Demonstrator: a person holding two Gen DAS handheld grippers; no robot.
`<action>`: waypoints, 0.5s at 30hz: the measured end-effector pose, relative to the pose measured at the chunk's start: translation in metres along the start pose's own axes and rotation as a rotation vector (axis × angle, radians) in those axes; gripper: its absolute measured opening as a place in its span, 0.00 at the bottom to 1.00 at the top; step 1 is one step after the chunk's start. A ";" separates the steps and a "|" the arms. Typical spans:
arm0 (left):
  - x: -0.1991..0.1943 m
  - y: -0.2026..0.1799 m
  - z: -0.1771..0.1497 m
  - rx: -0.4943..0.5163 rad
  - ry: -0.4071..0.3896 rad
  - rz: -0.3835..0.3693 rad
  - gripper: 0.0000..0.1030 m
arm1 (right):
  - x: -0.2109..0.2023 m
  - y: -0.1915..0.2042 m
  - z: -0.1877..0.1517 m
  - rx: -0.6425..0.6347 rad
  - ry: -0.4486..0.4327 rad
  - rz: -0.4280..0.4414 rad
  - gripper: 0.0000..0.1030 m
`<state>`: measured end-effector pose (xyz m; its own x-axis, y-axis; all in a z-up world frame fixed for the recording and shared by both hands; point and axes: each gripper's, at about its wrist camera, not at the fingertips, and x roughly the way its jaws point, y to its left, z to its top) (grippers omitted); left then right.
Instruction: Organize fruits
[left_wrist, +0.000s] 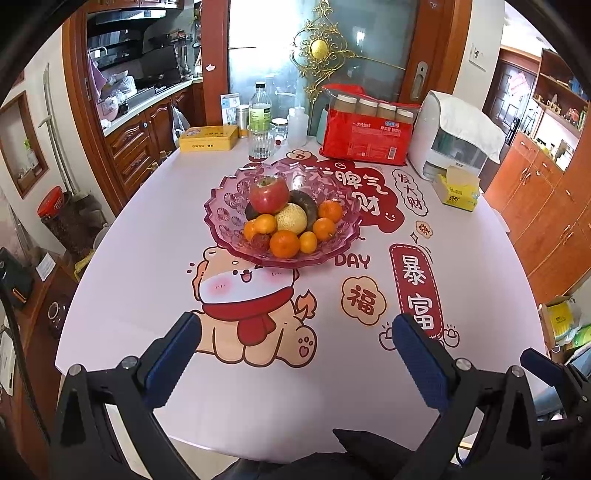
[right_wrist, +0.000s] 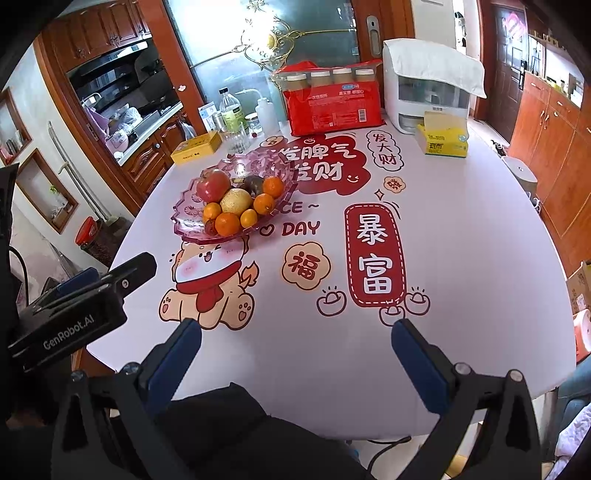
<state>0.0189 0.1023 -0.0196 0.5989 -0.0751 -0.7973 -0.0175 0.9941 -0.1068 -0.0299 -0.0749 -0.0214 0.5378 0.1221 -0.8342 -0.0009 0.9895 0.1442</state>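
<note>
A pink glass fruit bowl (left_wrist: 225, 201) (right_wrist: 184, 218) stands on the table past its middle. In it lie a red apple (left_wrist: 269, 194) (right_wrist: 213, 185), a yellow pear (left_wrist: 291, 218) (right_wrist: 236, 201), a dark round fruit (left_wrist: 304, 206) (right_wrist: 253, 183) and several oranges (left_wrist: 284, 243) (right_wrist: 227, 224). My left gripper (left_wrist: 295, 328) hovers open over the near table edge, well short of the bowl, nothing between its fingers. My right gripper (right_wrist: 295, 334) is open too, empty, to the right of the left one, whose body (right_wrist: 77, 314) shows at the left of the right wrist view.
At the table's far end stand a yellow tin (left_wrist: 208, 138), a clear bottle (left_wrist: 260, 110), a glass (left_wrist: 261, 142), a red package of cups (left_wrist: 369, 127), a white appliance (left_wrist: 454, 133) and a yellow tissue box (left_wrist: 458, 188). Wooden cabinets (left_wrist: 546, 206) line the right.
</note>
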 end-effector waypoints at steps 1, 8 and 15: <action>0.000 0.000 -0.001 -0.001 0.003 0.001 0.99 | 0.001 -0.001 0.001 0.002 0.001 -0.001 1.00; 0.001 -0.002 -0.004 0.004 0.013 0.006 0.99 | 0.004 -0.005 0.005 0.007 0.008 -0.009 1.00; 0.002 -0.003 -0.002 0.002 0.010 0.019 0.99 | 0.003 -0.004 0.002 0.002 0.007 -0.010 1.00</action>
<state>0.0180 0.0992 -0.0222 0.5904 -0.0570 -0.8051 -0.0273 0.9955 -0.0905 -0.0264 -0.0787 -0.0239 0.5320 0.1123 -0.8393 0.0060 0.9906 0.1363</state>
